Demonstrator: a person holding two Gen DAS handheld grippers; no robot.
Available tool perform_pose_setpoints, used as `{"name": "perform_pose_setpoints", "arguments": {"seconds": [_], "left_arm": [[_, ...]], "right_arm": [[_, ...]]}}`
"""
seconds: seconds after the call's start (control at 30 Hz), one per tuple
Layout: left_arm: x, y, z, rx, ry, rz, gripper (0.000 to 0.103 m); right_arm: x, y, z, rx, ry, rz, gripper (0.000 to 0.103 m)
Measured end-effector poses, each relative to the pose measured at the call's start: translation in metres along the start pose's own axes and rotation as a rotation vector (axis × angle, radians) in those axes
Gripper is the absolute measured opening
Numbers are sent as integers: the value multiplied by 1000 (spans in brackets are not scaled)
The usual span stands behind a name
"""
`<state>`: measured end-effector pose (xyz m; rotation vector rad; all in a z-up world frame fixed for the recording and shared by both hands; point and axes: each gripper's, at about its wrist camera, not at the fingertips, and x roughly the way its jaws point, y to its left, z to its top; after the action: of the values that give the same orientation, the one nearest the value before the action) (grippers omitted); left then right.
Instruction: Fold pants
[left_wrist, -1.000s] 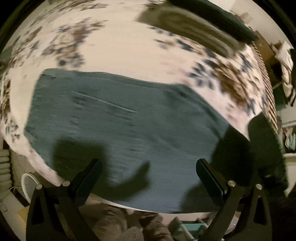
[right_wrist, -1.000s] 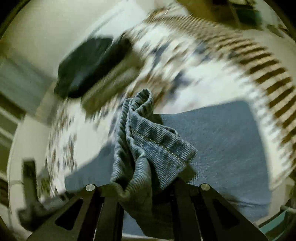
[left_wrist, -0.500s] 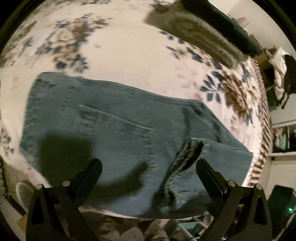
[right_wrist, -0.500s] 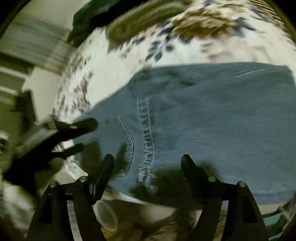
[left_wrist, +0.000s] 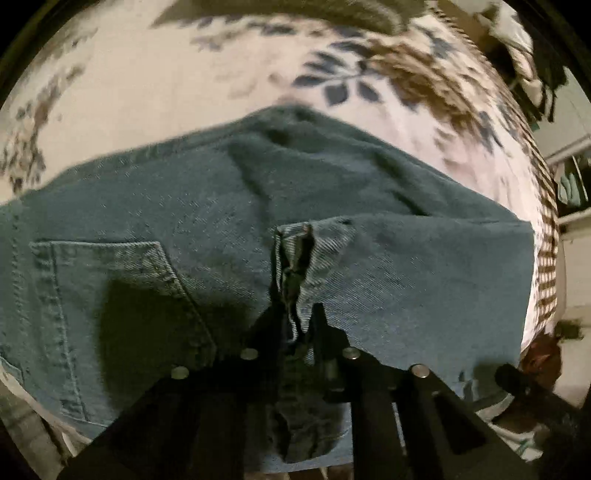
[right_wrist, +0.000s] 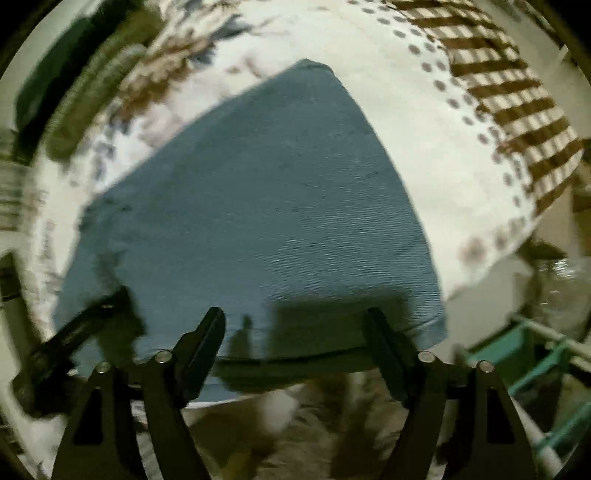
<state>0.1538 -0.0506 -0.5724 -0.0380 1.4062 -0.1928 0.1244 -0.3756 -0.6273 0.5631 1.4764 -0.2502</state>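
Blue denim pants (left_wrist: 388, 206) lie folded on a floral bedspread (left_wrist: 155, 85). A back pocket (left_wrist: 110, 288) shows at the left. My left gripper (left_wrist: 293, 317) is shut on the hem edge of the folded-over leg (left_wrist: 295, 258) near the front edge of the bed. In the right wrist view the pants (right_wrist: 266, 192) lie flat. My right gripper (right_wrist: 293, 332) is open and empty, over the near edge of the pants. The left gripper (right_wrist: 74, 343) shows at the left of that view.
Dark and olive folded clothes (right_wrist: 81, 70) lie at the far side of the bed. A brown checked border (right_wrist: 517, 92) runs along the bed's right side. A teal rack (right_wrist: 535, 354) stands beside the bed at the right.
My right gripper let go of the bunched denim and opened. My left gripper moved to the folded-over hem and shut on it.
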Motion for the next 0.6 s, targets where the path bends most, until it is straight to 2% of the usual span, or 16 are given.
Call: {"name": "perform_pose_setpoints", "arguments": {"seconds": [0.1, 0.2, 0.33, 0.43, 0.6], "left_arm": [[-15, 0, -6, 11, -36, -2, 7], [-29, 3, -8, -11, -51, -7, 7], [-41, 15, -4, -26, -68, 15, 7], [-30, 28, -5, -55, -40, 19, 7], [-10, 19, -4, -44, -3, 61, 11]], "right_arm": [[5, 21, 2, -84, -16, -94, 91], [9, 39, 9, -145, -38, -147, 95], [12, 53, 18, -170, -42, -153, 95], [16, 61, 24, -184, -37, -149, 95], [25, 81, 32, -233, -43, -146, 95]]}}
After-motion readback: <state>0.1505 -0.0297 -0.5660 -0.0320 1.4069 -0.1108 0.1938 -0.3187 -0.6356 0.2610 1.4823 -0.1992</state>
